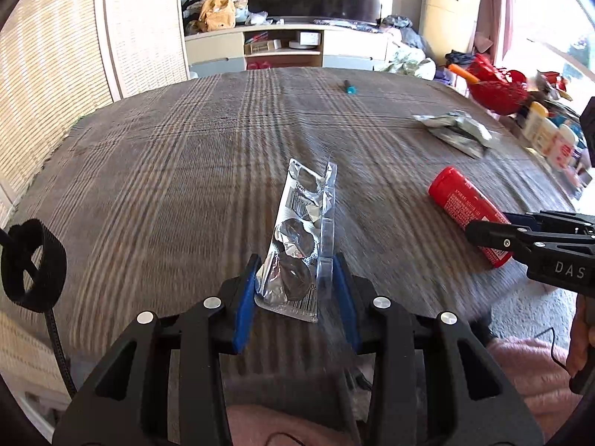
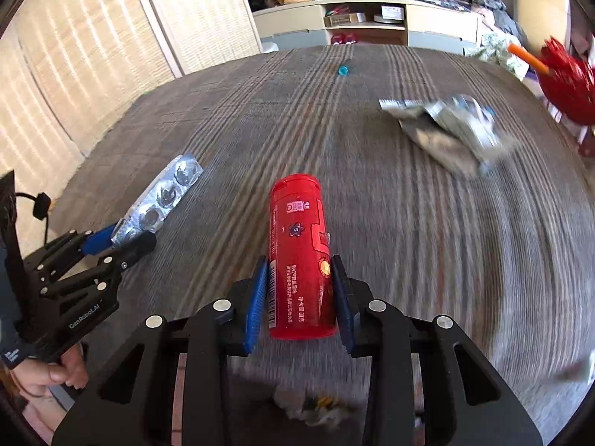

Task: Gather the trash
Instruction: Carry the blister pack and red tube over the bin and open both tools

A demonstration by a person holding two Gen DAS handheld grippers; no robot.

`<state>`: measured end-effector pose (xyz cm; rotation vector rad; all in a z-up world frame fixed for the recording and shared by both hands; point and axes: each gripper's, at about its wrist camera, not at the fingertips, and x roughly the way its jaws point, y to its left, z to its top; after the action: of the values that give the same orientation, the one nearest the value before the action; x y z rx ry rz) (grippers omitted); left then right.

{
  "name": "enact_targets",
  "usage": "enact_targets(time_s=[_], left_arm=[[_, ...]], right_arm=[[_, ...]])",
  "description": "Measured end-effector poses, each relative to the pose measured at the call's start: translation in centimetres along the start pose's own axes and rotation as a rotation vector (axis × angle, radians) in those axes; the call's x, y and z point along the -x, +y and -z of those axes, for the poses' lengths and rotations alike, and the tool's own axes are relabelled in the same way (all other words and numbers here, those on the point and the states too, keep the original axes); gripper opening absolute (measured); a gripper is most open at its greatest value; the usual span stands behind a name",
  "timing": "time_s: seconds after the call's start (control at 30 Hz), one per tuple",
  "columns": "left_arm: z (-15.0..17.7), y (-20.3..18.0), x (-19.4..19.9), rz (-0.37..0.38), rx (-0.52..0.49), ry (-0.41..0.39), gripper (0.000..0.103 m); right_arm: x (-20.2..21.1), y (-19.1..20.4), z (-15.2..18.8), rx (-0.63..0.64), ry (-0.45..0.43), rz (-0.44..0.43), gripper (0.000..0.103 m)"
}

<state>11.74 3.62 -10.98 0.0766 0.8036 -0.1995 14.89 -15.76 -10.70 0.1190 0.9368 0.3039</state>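
My left gripper (image 1: 295, 278) is shut on an empty silver blister pack (image 1: 301, 238), held on edge above the plaid-covered table (image 1: 167, 171); it also shows in the right wrist view (image 2: 160, 200). My right gripper (image 2: 301, 290) is shut on a red cylindrical tube (image 2: 299, 252) with white print; the tube also shows in the left wrist view (image 1: 468, 208). A crumpled silver wrapper (image 1: 455, 132) lies on the table at the far right, also in the right wrist view (image 2: 450, 126).
A small blue object (image 1: 349, 87) lies near the table's far edge. A red basket (image 1: 494, 87) and several bottles (image 1: 550, 135) stand beyond the right edge. A TV cabinet (image 1: 282, 46) is behind. Crumpled paper (image 2: 312, 405) lies below the near edge.
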Motion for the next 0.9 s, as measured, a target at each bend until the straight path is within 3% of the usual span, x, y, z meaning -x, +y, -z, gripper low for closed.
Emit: enact_targets(time_s=[0.17, 0.37, 0.6, 0.73, 0.9], left_arm=[[2.9, -1.2, 3.5, 0.031, 0.006, -0.055, 0.037], [5.8, -3.6, 5.5, 0.064, -0.02, -0.065, 0.037], [8.3, -5.4, 6.3, 0.099, -0.025, -0.047, 0.037], [10.1, -6.4, 6.0, 0.111, -0.031, -0.017, 0.037], [12.1, -7.3, 4.3, 0.116, -0.043, 0.046, 0.037]], right_arm=[[3.2, -0.2, 3.1, 0.003, -0.045, -0.014, 0.034], [6.3, -0.7, 7.4, -0.004, -0.118, -0.026, 0.034], [5.9, -1.4, 11.1, -0.044, -0.105, -0.087, 0.034], [5.7, -1.4, 12.4, -0.045, -0.125, -0.042, 0.034], [4.2, -2.4, 14.0, -0.095, -0.078, -0.026, 0.034]])
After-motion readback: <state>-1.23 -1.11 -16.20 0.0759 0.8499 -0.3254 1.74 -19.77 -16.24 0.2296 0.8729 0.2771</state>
